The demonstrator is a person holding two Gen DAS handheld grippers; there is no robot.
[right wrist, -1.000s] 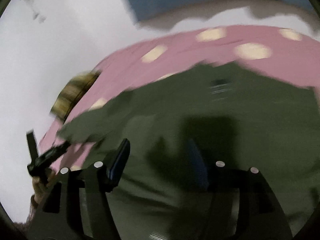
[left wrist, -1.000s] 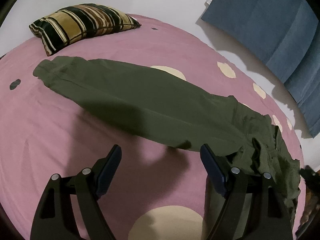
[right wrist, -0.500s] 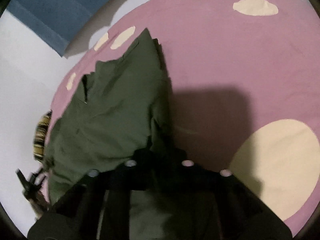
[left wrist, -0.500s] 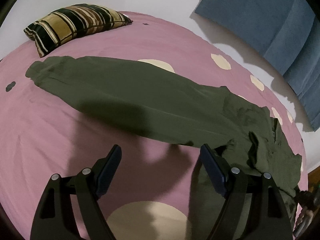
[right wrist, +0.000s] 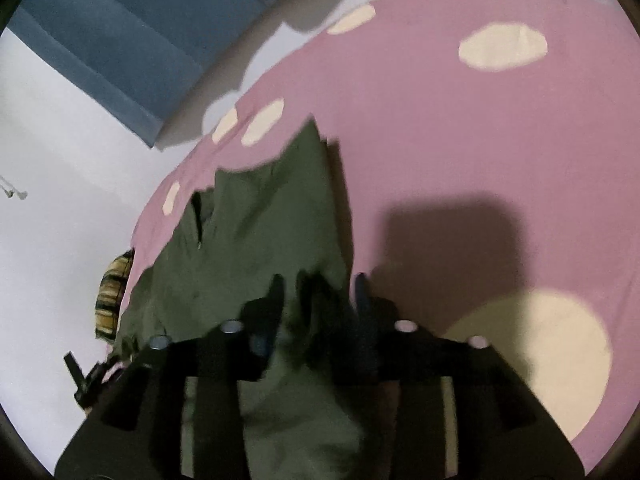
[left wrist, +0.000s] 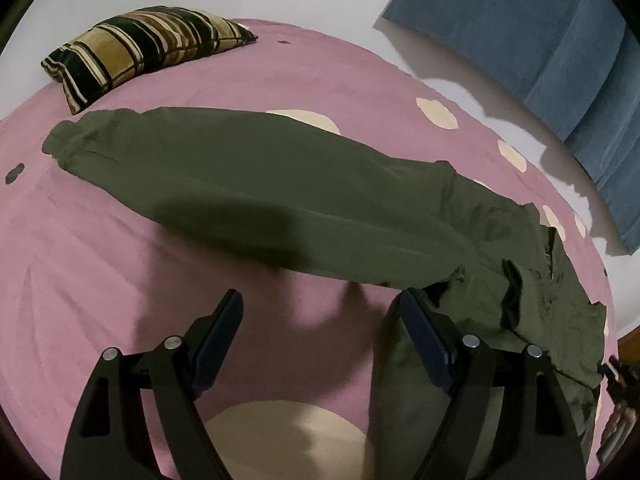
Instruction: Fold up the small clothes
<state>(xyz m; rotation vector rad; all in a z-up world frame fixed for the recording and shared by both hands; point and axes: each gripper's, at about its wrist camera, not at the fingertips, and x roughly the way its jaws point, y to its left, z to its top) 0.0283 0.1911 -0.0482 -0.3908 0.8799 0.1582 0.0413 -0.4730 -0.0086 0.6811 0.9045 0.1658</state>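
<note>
A dark green pair of trousers (left wrist: 280, 184) lies across a pink bedsheet (left wrist: 100, 264) with cream dots, one leg stretched toward the far left, the waist end bunched at the right. My left gripper (left wrist: 322, 316) is open and empty above the sheet, its right finger (left wrist: 424, 340) beside the trouser's near edge. In the right wrist view the trousers (right wrist: 260, 232) lie bunched under my right gripper (right wrist: 318, 292), whose jaws stand a little apart around a fold of the cloth.
A striped pillow (left wrist: 140, 48) lies at the bed's far left corner. A blue curtain (left wrist: 540, 40) hangs on the white wall behind the bed. The bed's right edge runs near the waist end. The curtain also shows in the right wrist view (right wrist: 120, 40).
The right gripper swung over to the waist end, shut on the cloth, and has now parted slightly. The left gripper stayed open and shifted little.
</note>
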